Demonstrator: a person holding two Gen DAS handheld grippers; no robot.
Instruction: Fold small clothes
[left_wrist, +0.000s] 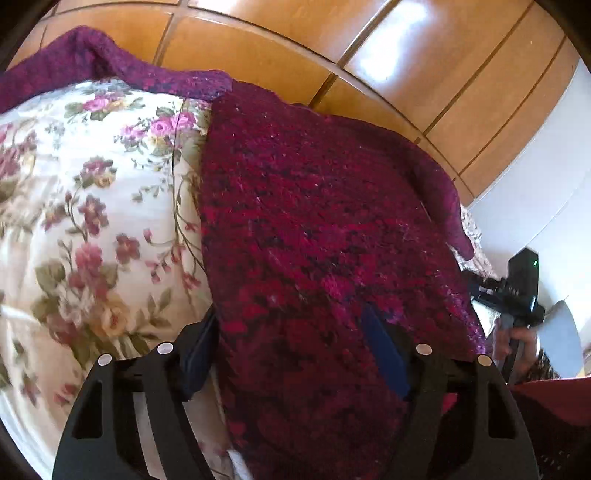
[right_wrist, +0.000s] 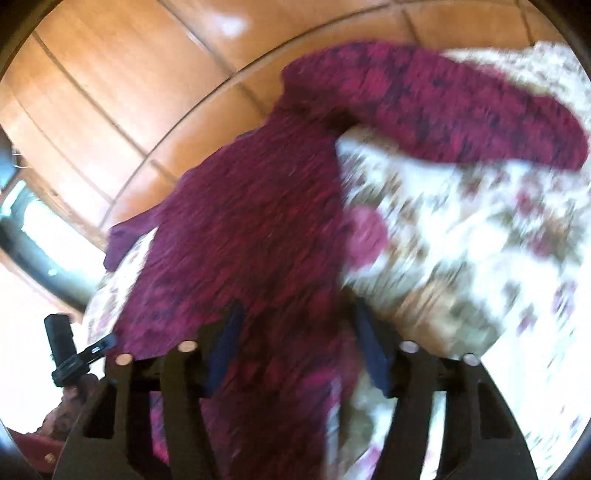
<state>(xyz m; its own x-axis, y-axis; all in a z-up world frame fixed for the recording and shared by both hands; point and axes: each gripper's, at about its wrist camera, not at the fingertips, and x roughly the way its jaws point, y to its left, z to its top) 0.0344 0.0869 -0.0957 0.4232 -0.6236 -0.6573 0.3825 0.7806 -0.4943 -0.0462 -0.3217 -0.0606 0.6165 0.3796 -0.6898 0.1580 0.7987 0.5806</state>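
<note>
**A:** Where is the garment, and which way does it run?

**B:** A magenta knitted sweater (left_wrist: 325, 236) lies on a floral bedspread (left_wrist: 92, 221). In the left wrist view its long axis runs from 6 o'clock up to 12 o'clock, and one sleeve (left_wrist: 92, 55) trails off toward 10 o'clock. In the blurred right wrist view, a sleeve (right_wrist: 461, 110) stretches toward 2 o'clock.

**A:** And the grippers?

**B:** The left gripper (left_wrist: 295, 354) has its jaws apart, one finger at the sweater's left edge and the other on the knit. The right gripper (right_wrist: 299, 350) also straddles the fabric; whether its pads press on it, I cannot tell.

**A:** Edges and free room?

**B:** The sweater's far edge hangs beside the wooden cabinet doors (left_wrist: 424, 74). Open bedspread lies at 9 o'clock in the left view and at 3 o'clock in the right.
</note>
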